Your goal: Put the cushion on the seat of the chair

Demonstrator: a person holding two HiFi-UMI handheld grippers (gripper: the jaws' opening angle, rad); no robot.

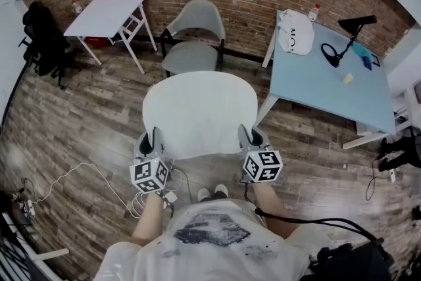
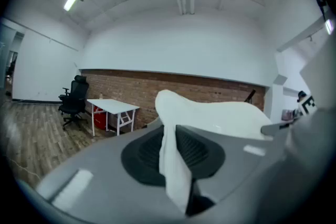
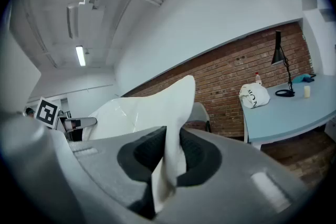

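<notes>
A flat white cushion (image 1: 199, 112) is held out level in front of the person, above the wooden floor. My left gripper (image 1: 150, 142) is shut on its near left corner, and in the left gripper view the white cushion (image 2: 210, 113) runs pinched between the dark pads. My right gripper (image 1: 253, 139) is shut on the near right corner; the right gripper view shows the cushion (image 3: 152, 113) folded between the pads. The grey chair (image 1: 195, 36) stands beyond the cushion by the brick wall, its seat (image 1: 191, 57) bare.
A light blue table (image 1: 329, 76) with a white bag (image 1: 295, 33), a black lamp (image 1: 347, 36) and small items stands at the right. A white table (image 1: 108, 15) and a black office chair (image 1: 41, 36) are at the back left. Cables (image 1: 79, 174) lie on the floor at the left.
</notes>
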